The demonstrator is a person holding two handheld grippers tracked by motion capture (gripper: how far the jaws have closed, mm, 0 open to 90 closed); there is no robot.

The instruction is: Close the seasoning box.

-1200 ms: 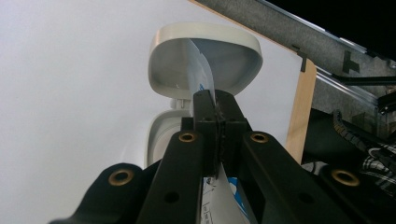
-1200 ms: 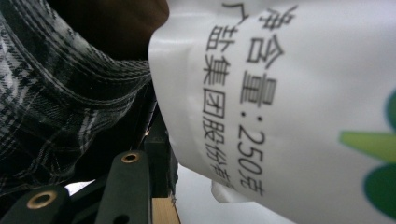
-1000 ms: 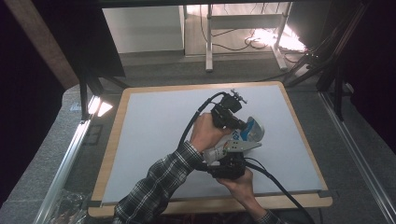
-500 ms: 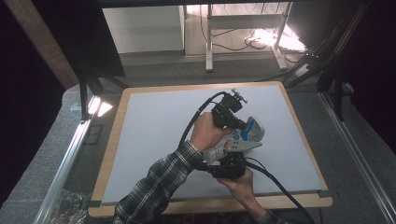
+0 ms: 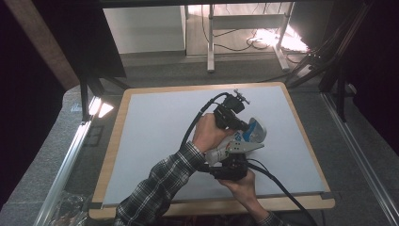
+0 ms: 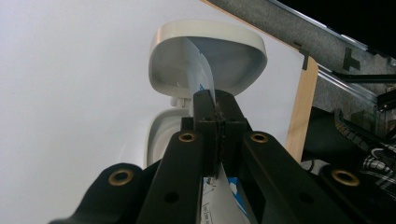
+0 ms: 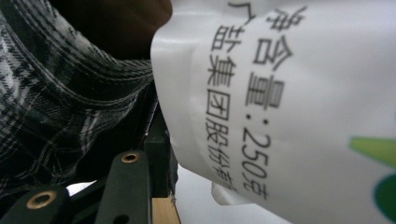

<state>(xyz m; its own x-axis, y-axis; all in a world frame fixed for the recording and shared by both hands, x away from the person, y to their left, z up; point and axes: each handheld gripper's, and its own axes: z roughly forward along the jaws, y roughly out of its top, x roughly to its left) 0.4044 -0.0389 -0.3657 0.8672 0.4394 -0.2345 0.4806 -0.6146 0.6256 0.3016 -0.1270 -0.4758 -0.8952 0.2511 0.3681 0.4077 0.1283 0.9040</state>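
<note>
A white plastic salt container [image 5: 231, 145] with black printed characters [image 7: 261, 93] is held tilted above the table. Its flip lid [image 6: 210, 51] stands open. My left gripper [image 6: 215, 100] is shut on a thin white and blue strip [image 6: 201, 77] that runs out of the container's mouth under the lid. In the high view that gripper [image 5: 234, 118] sits over the lid end [image 5: 256, 129]. My right gripper [image 5: 229, 165] grips the container's body from the near side. One of its fingers [image 7: 159, 154] presses the white wall; the other is hidden behind the container.
The grey mat [image 5: 155, 132] covers a wooden-edged table [image 5: 115, 141]. A plaid sleeve [image 5: 160, 183] crosses the near middle. Black cables [image 5: 277, 183] trail from both grippers. Metal rails [image 5: 70, 155] run along both table sides.
</note>
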